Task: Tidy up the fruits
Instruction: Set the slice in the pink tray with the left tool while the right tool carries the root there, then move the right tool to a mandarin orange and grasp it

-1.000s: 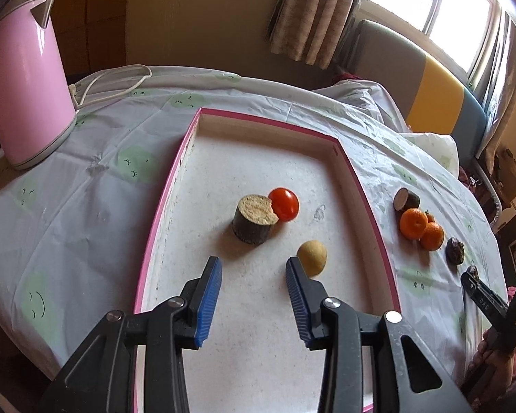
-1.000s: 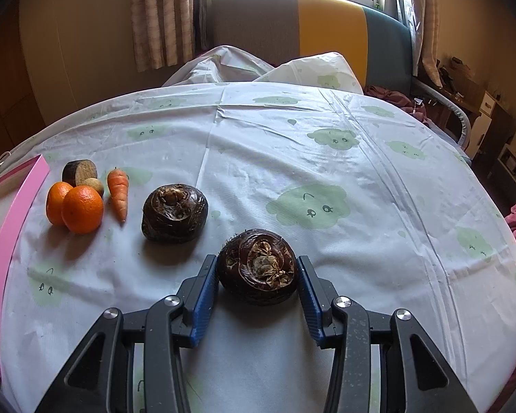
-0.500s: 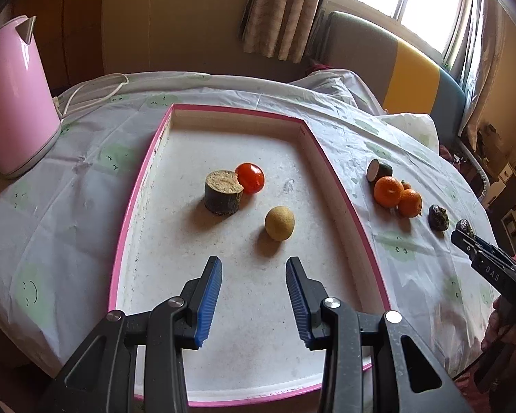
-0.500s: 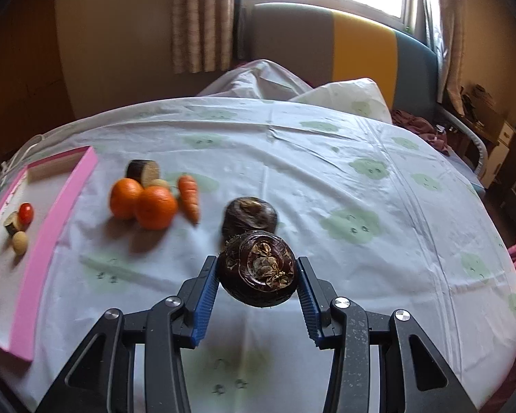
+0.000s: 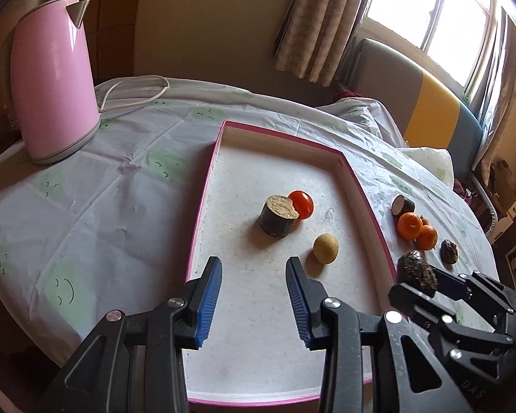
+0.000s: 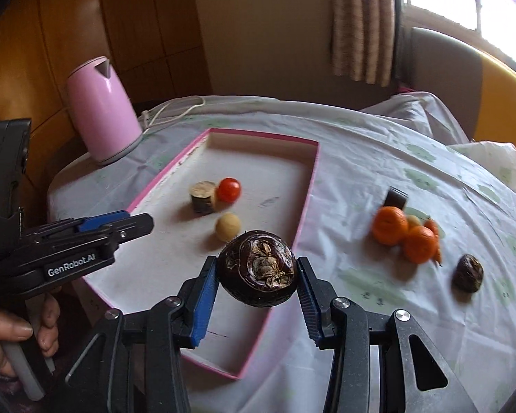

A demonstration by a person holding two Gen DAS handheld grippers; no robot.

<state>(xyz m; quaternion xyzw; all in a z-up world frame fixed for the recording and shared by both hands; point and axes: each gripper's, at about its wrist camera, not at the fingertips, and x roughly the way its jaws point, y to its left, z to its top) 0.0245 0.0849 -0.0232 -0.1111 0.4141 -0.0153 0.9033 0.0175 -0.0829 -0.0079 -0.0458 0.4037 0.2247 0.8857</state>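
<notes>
My right gripper [image 6: 256,296] is shut on a dark brown round fruit [image 6: 258,273] and holds it in the air over the near right part of the pink-rimmed tray [image 6: 306,186]. It also shows in the left wrist view [image 5: 418,272]. My left gripper [image 5: 253,296] is open and empty above the tray's near end [image 5: 203,206]. In the tray lie a brown cut stump piece [image 5: 278,215], a red tomato [image 5: 301,203] and a yellow round fruit [image 5: 325,247].
On the cloth right of the tray lie two oranges [image 6: 404,234], a carrot [image 6: 433,229], a dark cut piece [image 6: 395,198] and another dark brown fruit [image 6: 468,272]. A pink kettle [image 5: 53,79] with its cord stands at the far left.
My right gripper has lifted the dark fruit off the cloth and carried it left, over the tray's edge. My left gripper has stayed open above the tray.
</notes>
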